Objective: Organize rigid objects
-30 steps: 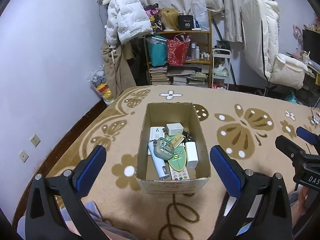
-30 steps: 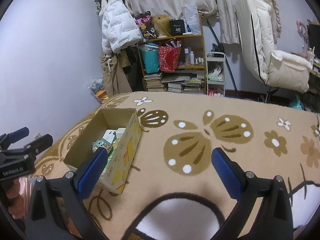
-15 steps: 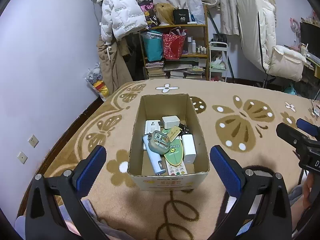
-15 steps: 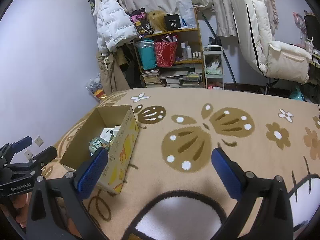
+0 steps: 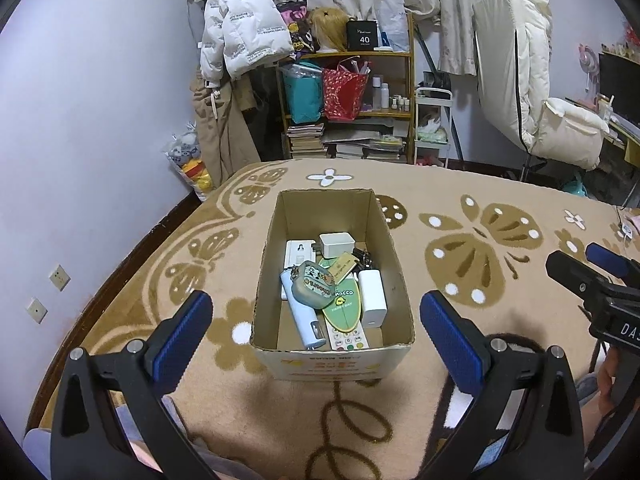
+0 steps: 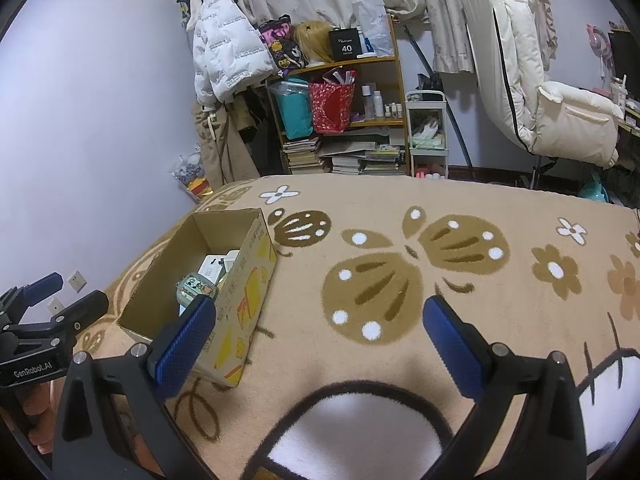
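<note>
My left hand-held gripper (image 5: 316, 336) is spread wide and grasps nothing; its blue pads (image 5: 182, 334) stand either side of the cardboard box (image 5: 394, 248), which sits just ahead of it on the patterned blanket (image 5: 480, 208) covering the bed. My right hand-held gripper (image 6: 316, 336) is likewise released and empty, pointed at a bare stretch of blanket with a brown butterfly motif, the box lying off to its left, near its left pad and partly behind it.

From the left wrist view I look down into the box. A grey-green pouch (image 5: 312, 285) with small printed figures lies on top of the pile, resting on a pale blue tube-shaped device (image 5: 300, 320) and a green oval card (image 5: 344, 304). A white remote (image 5: 348, 338) shows only its lower button rows beneath that card. A white charger block (image 5: 372, 298) lies along the right wall, a white plug cube (image 5: 336, 245) toward the far end, beside a white flat adapter (image 5: 298, 254). A tan tag (image 5: 344, 266) overlaps something black that I cannot make out.

In the right wrist view the box's near wall hides most of the contents. Beyond the bed stand a cluttered shelf (image 5: 396, 80) and a white puffer jacket (image 5: 240, 36).
</note>
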Motion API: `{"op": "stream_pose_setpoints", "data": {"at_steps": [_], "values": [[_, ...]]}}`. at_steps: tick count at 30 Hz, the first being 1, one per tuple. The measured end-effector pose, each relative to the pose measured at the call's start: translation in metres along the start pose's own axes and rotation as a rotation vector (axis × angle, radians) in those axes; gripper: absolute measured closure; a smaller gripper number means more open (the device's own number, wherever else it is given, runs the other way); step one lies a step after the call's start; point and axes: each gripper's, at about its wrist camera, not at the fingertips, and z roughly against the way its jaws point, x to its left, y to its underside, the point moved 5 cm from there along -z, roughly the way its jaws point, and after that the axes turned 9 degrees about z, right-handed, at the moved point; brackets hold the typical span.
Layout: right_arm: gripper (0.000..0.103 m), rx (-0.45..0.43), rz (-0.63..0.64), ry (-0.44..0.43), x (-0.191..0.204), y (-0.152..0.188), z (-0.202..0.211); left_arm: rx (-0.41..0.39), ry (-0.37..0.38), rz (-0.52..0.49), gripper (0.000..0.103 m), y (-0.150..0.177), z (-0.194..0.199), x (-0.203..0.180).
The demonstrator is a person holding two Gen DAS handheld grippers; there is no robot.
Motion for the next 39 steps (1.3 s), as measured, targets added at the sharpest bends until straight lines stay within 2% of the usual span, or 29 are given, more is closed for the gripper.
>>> {"op": "stream_pose_setpoints", "data": {"at_steps": [4, 14, 22, 39], "values": [[0.0, 0.0, -0.001, -0.001, 0.0001, 0.0, 0.0, 0.004, 0.019, -0.002, 0.0, 0.0001, -0.0002, -0.0014], [0.0, -0.003, -0.006, -0.018, 0.0025, 0.0013, -0.0007, -0.013, -0.016, -0.024, 0.0, -0.0004, 0.0004, -0.0047], [0.0, -0.002, -0.003, -0.015, 0.0031, 0.0017, -0.0012, -0.015, -0.016, -0.048, 0.0, 0.0011, 0.0017, -0.0086], [0.0, -0.002, -0.003, -0.014, 0.0038, 0.0018, -0.0014, -0.02, -0.023, -0.007, 0.0, 0.0006, 0.0021, -0.0013]]}}
